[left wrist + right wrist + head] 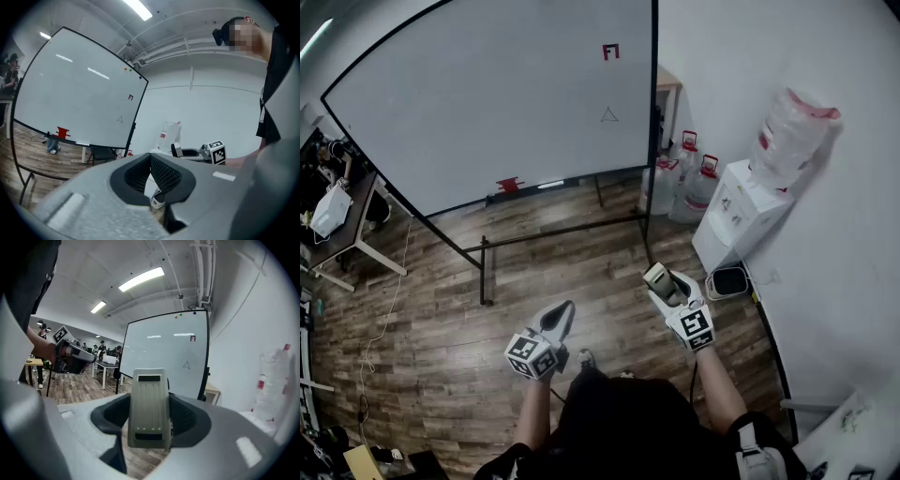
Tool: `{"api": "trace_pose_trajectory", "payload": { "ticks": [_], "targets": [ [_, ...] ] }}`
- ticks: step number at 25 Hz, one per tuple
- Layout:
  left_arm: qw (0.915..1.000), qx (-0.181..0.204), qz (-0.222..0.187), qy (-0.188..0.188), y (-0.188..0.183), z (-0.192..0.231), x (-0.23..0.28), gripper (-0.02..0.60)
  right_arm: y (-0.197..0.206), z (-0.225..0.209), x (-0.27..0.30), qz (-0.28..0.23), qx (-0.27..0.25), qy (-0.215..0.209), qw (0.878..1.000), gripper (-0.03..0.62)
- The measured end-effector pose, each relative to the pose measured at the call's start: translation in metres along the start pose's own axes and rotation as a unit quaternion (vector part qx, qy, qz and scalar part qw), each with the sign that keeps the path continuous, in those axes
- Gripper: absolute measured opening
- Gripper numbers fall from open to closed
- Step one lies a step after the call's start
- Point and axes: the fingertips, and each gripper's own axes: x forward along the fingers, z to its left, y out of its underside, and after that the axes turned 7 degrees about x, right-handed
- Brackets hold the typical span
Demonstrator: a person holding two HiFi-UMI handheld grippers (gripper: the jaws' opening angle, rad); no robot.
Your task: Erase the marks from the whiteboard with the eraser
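Observation:
The whiteboard (pixel 487 103) stands on a frame ahead of me. It carries a small red mark (pixel 610 52) near its upper right and a thin drawn triangle (pixel 609 114) below that. Both marks also show in the left gripper view, the red mark (pixel 131 97) and the triangle (pixel 120 119), and in the right gripper view, the red mark (pixel 192 338) and the triangle (pixel 186 364). My right gripper (pixel 658 277) is shut on a grey-beige eraser (pixel 149 408), held well short of the board. My left gripper (pixel 562 312) is low at the left, shut with nothing in it.
A red object (pixel 508 185) lies on the board's tray. The stand's legs (pixel 483 272) reach over the wooden floor. At the right are a water dispenser (pixel 733 211), water jugs (pixel 684 178) and a small bin (pixel 729 281). A desk (pixel 337 225) stands at the left.

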Motion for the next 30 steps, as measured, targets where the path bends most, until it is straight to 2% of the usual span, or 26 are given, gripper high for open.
{"api": "trace_pose_trajectory", "payload": {
  "ticks": [11, 25, 28, 30],
  "targets": [
    [1.0000, 0.001, -0.001, -0.005, 0.003, -0.007, -0.007, 0.011, 0.001, 0.003, -0.008, -0.006, -0.004, 0.002, 1.000, 0.258],
    [0.9999, -0.013, -0.003, 0.001, 0.005, -0.025, -0.007, 0.011, 0.004, -0.002, -0.020, -0.013, 0.019, -0.006, 1.000, 0.256],
    [0.9997, -0.021, -0.010, 0.003, 0.004, -0.023, -0.010, 0.011, 0.009, 0.001, -0.013, -0.012, 0.025, -0.010, 1.000, 0.256],
    [0.9999, -0.015, 0.000, 0.002, 0.005, -0.016, -0.010, 0.011, 0.007, 0.004, -0.009, -0.011, 0.023, -0.011, 1.000, 0.256]
  ]
}}
